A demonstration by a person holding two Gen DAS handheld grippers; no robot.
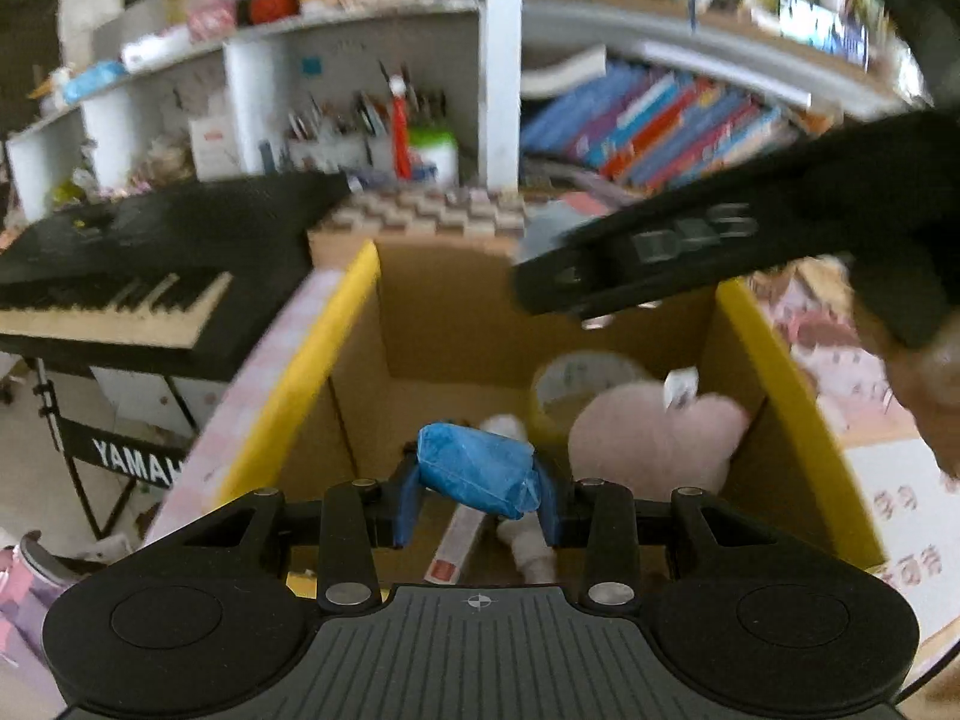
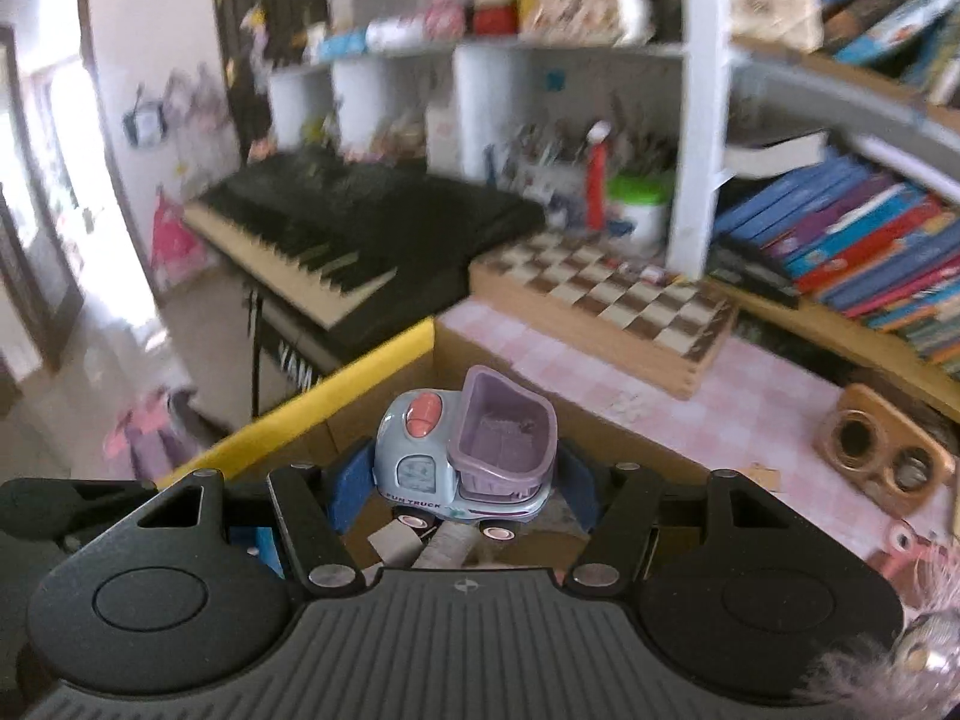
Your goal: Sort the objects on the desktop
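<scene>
Both hands are over the cardboard box [image 1: 444,324] now! The left tool [image 1: 477,495] is clenched on a blue packet [image 1: 474,468], hanging above the box's open mouth, while the right tool [image 2: 462,480] grips a toy truck [image 2: 465,456] by its sides, over the yellow-edged near corner of the box [image 2: 336,402].

To do this drop well, each piece should be well inside the walls before the jaws let go, and lowered a little (the truck has wheels and would likely roll or bounce).

The left wrist view shows what is already inside: a pink plush [image 1: 654,438] and a tape roll [image 1: 576,378], plus the right tool's dark body crossing overhead. The right wrist view misses all that, but shows the pink checked worktop [image 2: 720,396] and chessboard [image 2: 606,300] beyond.
</scene>
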